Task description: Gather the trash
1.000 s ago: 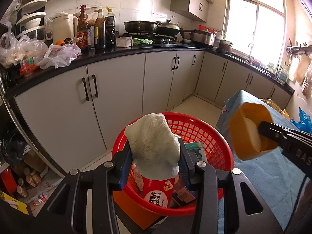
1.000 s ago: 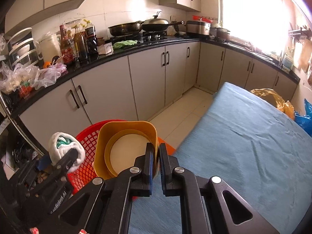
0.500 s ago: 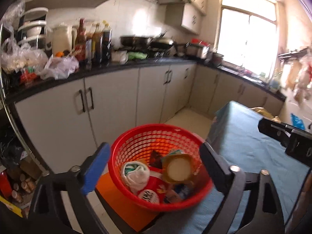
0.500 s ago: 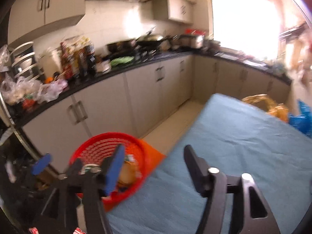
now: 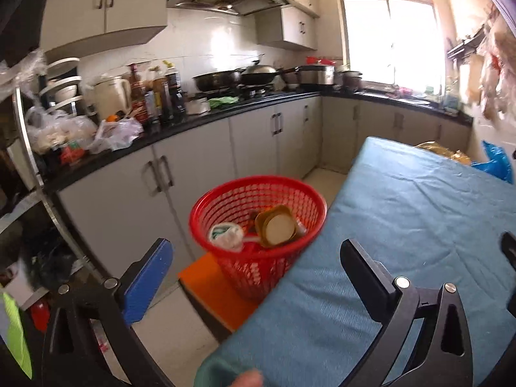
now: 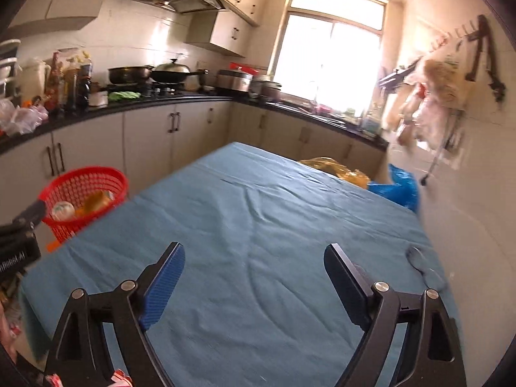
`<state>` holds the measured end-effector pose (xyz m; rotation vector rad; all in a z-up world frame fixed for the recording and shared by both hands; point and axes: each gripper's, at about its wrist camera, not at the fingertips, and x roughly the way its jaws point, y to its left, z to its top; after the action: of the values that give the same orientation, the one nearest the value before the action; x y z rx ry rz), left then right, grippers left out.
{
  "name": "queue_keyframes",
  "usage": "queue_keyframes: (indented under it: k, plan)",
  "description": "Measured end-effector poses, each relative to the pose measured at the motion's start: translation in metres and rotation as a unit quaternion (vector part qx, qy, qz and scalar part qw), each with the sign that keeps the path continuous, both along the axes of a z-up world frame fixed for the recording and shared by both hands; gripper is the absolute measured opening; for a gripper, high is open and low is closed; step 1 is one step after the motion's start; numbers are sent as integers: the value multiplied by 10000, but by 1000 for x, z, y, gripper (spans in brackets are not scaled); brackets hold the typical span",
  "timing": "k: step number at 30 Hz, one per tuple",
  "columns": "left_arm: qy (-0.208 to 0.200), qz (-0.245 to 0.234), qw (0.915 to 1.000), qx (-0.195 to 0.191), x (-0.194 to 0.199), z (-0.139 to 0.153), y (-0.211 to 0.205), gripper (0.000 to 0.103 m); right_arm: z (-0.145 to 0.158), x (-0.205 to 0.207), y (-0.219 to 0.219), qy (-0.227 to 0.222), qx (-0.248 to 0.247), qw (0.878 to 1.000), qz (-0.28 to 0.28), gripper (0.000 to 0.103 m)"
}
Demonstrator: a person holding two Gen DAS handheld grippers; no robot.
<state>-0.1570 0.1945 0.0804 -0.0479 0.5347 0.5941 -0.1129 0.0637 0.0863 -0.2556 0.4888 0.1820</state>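
The red basket (image 5: 258, 222) is a round plastic bin with a lattice wall, standing upright on an orange stool (image 5: 209, 287) just beside the blue-covered desk (image 5: 403, 225), near its corner. Inside the basket lies a yellow square tub (image 5: 275, 225), tilted so its pale round inside faces up, resting against the basket's wall on the desk side. Next to the tub, on the side away from the desk, sits a crumpled white cloth bundle (image 5: 225, 235) with a touch of green. Beneath both, a red container (image 5: 254, 248) shows partly.
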Motion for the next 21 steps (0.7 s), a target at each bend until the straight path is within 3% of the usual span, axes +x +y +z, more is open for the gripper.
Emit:
queue_keyframes:
  k: [10,21]
  plan:
    - [189,-278,9994,125,-8,-5,-21,103,-7,-28,-20,55,-124,9997,-179,92]
    - [270,-334,9989,186,-5,-10,-29,103,-8,-29,-19,60,-223,9996,-175,93]
